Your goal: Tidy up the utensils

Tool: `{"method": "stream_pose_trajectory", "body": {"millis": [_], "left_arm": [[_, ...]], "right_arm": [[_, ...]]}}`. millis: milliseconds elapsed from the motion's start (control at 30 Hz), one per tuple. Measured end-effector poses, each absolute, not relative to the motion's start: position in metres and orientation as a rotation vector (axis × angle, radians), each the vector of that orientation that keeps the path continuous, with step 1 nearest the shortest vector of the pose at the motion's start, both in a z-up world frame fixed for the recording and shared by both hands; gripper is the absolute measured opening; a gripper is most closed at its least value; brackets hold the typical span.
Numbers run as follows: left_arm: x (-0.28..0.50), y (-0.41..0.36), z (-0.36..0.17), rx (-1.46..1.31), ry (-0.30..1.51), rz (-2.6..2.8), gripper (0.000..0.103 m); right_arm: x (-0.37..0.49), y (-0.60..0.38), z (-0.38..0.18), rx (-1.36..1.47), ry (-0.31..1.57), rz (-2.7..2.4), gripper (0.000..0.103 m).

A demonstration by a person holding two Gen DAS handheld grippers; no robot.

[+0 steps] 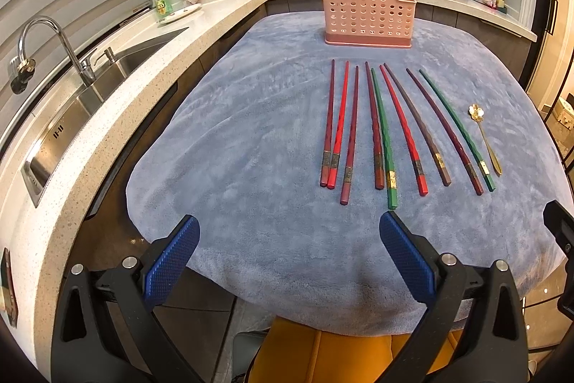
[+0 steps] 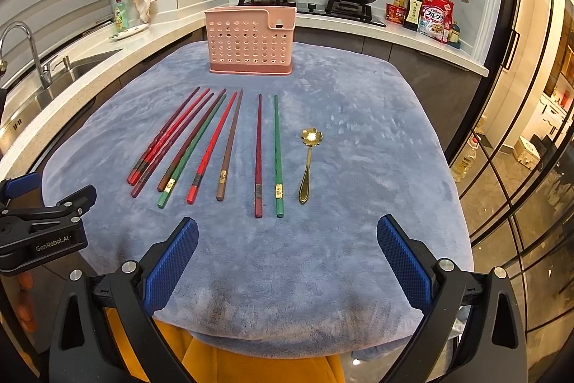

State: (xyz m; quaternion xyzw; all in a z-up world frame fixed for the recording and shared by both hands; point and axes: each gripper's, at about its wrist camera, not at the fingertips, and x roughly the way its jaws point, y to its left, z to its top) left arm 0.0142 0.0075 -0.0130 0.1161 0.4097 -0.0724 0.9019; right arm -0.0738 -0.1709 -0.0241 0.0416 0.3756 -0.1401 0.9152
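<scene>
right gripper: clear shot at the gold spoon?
Probably yes. The right gripper is open and empty, and the gold spoon lies alone on the blue cloth, apart from the nearest green chopstick.

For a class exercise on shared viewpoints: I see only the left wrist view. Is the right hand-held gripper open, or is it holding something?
Observer: The right hand-held gripper is open and empty, above the cloth's near edge.
Operator: What lies straight ahead of it?
Observer: The near ends of a dark red chopstick and a green chopstick lie just ahead, between its fingers.
Operator: Does the right view show my gripper's body?
Observer: Yes. The left hand-held gripper sits at that view's left edge, with a label reading GenRobot.AI.
</scene>
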Motion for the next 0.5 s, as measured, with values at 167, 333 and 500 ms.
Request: {"method": "stream_pose_trajectory", "body": {"millis": [167,333,500], "left_arm": [[0.0138,0.0073,-0.0123,0.241,0.846,-0.148,0.096],[0.0138,0.0073,-0.0113,0.24,0.845,-0.146,0.096],[0.014,0.0069,-0.011,0.243,0.846,-0.147,0.096]], "right_arm": [[-0.0736,-0.1714,-0.0237,0.09,0.772,-0.288,0.096],[-0.0733,-0.1717,-0.0232,0.092,0.769,-0.29,0.096],[-0.0739,-0.1724,-0.0238,0.098,0.77,-0.292,0.096]]}}
